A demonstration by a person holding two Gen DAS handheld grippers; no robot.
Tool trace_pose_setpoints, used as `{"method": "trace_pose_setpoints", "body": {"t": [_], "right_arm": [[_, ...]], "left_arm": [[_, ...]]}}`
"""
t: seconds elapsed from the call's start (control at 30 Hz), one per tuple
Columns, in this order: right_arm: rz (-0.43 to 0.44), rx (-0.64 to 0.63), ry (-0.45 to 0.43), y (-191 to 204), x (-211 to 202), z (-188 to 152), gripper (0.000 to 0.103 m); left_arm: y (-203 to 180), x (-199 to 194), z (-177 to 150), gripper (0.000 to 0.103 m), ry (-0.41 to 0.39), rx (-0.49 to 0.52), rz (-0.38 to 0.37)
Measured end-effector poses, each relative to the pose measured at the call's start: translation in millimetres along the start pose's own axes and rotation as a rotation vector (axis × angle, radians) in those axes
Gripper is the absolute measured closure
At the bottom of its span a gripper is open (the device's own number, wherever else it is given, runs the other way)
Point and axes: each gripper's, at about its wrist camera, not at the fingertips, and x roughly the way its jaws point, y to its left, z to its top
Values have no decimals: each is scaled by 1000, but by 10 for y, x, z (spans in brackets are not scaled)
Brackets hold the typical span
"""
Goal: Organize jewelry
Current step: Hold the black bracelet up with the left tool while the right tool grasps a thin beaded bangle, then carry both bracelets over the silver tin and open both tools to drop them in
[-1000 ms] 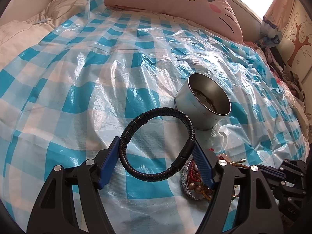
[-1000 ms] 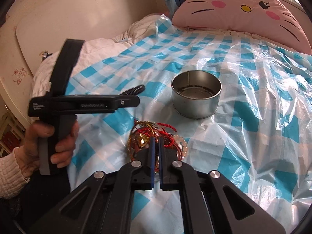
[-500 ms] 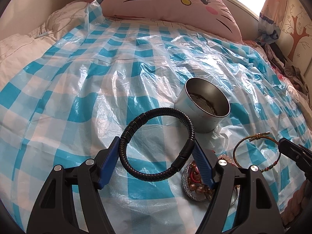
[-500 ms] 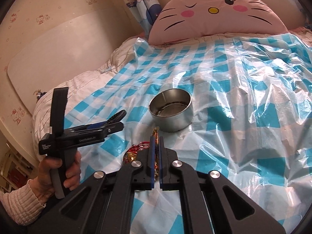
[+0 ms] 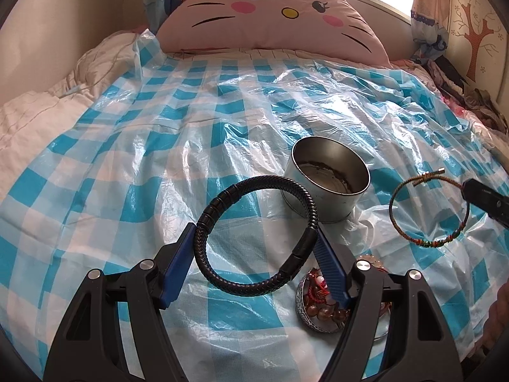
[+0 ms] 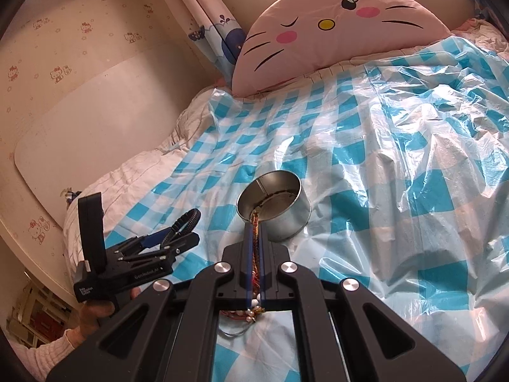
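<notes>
My left gripper (image 5: 254, 232) is shut on a black braided bracelet (image 5: 241, 283), its blue pads pressing the ring from both sides above the sheet. Behind it stands a round metal tin (image 5: 331, 203) with something lying inside. A small bowl of beads and red cords (image 5: 318, 305) sits below my right finger. At the right a thin woven bracelet (image 5: 435, 242) hangs from the right gripper's tip (image 5: 483, 194). In the right wrist view my right gripper (image 6: 254, 225) is shut on that woven bracelet (image 6: 254, 254), seen edge-on, just before the tin (image 6: 286, 219). The left gripper (image 6: 178, 232) is at the left.
A blue-and-white checked plastic sheet (image 5: 127, 159) covers the bed. A pink cat-face pillow (image 5: 270, 16) lies at the head, a white quilt (image 6: 133, 178) at the left edge. Clothes (image 5: 477, 102) pile up at the far right. A hand (image 6: 95, 315) holds the left gripper.
The right gripper has lifted the woven bracelet out of the bowl's pile, risen and rolled, bringing it close to the tin. The left gripper, still gripping the black bracelet, has drifted slightly.
</notes>
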Motion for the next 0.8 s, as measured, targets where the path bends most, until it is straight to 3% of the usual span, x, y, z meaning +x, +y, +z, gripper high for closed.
{"method": "trace_pose_setpoints", "body": {"t": [0.23, 0.8], "right_arm": [[32, 20, -36, 79, 25, 107, 99], [55, 60, -82, 19, 230, 377, 99]], "left_arm": [[-80, -58, 10, 34, -25, 37, 15], [-122, 94, 288, 34, -48, -1, -27]]}}
